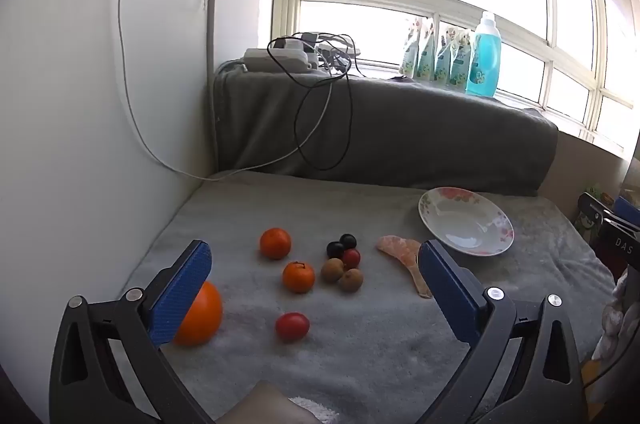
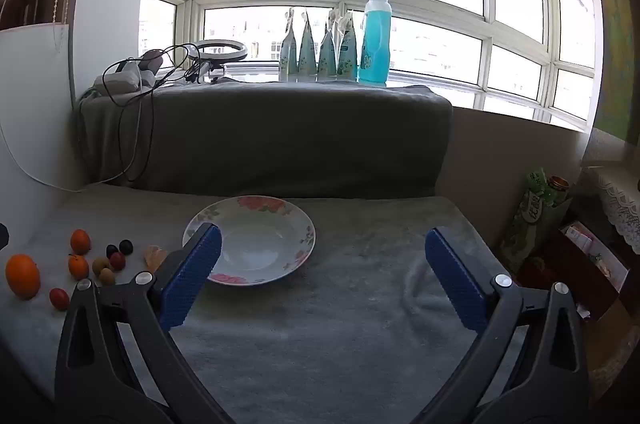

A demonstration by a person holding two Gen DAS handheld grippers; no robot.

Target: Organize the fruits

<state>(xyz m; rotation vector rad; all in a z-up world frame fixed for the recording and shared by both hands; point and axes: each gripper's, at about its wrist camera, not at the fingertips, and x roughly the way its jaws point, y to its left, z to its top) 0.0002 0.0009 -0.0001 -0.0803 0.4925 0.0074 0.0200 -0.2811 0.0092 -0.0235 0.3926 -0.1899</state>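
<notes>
Fruits lie on the grey blanket: a large orange (image 1: 200, 316), two small tangerines (image 1: 275, 243) (image 1: 298, 276), a red cherry tomato (image 1: 292, 325), two dark grapes (image 1: 341, 245), a small red fruit (image 1: 351, 257), two brown longans (image 1: 342, 274) and peeled orange segments (image 1: 404, 256). A floral white plate (image 1: 466, 220) sits empty at the right. My left gripper (image 1: 316, 288) is open above the fruits, holding nothing. My right gripper (image 2: 322, 276) is open in front of the plate (image 2: 250, 240), holding nothing; the fruits (image 2: 80, 264) lie to its left.
A grey-covered ledge (image 1: 380, 128) with cables and chargers (image 1: 308, 56) rises behind the blanket. A blue bottle (image 2: 374, 36) and pouches (image 2: 318, 48) stand on the windowsill. A white panel (image 1: 80, 104) bounds the left; boxes and packets (image 2: 560, 224) stand at the right.
</notes>
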